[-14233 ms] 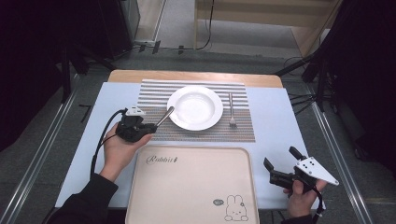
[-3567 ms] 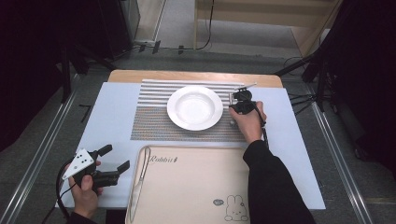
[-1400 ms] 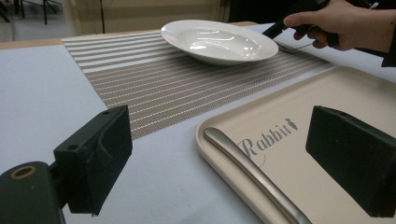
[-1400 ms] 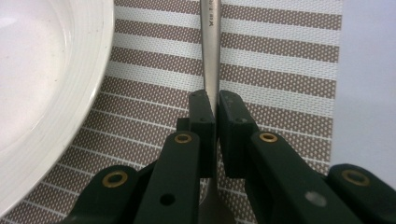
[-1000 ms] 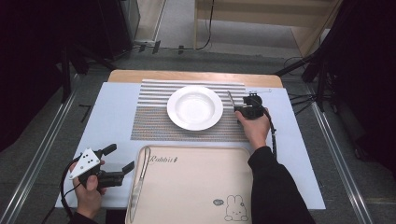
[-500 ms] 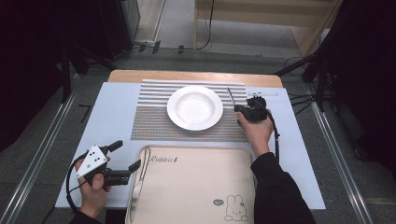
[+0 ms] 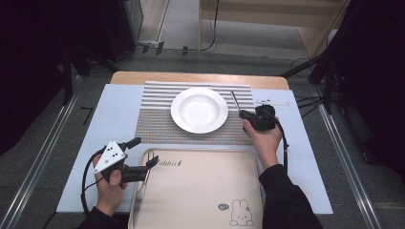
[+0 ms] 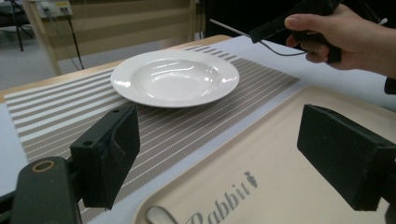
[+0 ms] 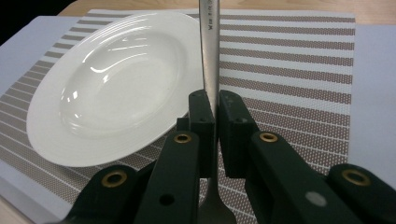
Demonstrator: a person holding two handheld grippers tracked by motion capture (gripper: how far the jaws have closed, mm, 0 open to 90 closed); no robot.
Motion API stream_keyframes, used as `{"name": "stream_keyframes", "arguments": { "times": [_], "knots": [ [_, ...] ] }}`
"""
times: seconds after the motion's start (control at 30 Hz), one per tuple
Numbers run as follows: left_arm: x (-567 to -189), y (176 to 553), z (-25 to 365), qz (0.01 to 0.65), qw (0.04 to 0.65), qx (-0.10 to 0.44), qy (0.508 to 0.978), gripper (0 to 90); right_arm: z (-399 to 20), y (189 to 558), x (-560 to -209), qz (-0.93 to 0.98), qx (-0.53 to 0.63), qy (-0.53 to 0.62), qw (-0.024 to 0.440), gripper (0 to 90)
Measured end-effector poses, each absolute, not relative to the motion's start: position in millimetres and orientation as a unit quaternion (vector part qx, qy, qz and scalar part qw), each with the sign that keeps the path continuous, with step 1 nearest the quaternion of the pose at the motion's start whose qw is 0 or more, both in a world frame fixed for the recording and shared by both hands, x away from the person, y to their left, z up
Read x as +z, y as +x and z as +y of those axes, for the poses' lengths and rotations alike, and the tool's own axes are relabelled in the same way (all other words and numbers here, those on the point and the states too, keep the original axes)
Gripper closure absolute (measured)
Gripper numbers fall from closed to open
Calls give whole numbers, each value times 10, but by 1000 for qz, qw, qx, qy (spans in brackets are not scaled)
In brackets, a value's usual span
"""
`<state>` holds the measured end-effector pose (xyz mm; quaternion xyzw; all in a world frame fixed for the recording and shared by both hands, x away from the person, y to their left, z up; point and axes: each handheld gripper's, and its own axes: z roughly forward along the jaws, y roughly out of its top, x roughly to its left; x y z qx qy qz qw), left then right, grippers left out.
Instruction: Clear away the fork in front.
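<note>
— Gripping the metal fork (image 9: 208, 56) by its flat, brushed-steel handle, our right gripper (image 9: 214, 112) has its black jaws clamped tight on it. We see the handle run up between the pads, above the striped placemat (image 9: 299, 70).

— And from the high view the fork (image 7: 235, 100) sticks out of our right gripper (image 7: 244, 114) just right of the white plate (image 7: 199, 109), over the woven mat's edge.

— Our left gripper (image 7: 145, 153)?

— Its jaws stand wide apart, though they have just been closing a little, with nothing between them. We hold it at the near left corner of the beige tray (image 7: 200, 191). Its blocky black pads (image 8: 114, 154) frame the smooth tray surface (image 8: 261, 158) with the "Rabbit" lettering.

— The plate (image 8: 175, 77) looks glossy, round and shallow, with a broad rim.

— A rounded metal utensil end (image 8: 158, 214) lies on the tray near our left gripper.
</note>
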<state>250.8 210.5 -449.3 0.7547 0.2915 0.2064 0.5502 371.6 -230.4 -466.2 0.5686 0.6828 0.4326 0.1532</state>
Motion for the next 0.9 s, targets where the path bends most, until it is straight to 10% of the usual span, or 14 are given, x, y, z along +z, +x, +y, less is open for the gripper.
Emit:
{"name": "stream_keyframes", "arguments": {
  "times": [0.9],
  "knots": [
    [-4369, 2683, 1545, 270, 574, 152, 758, 0, -2191, 3256, -4573, 688, 482, 520, 153, 837]
  ]
}}
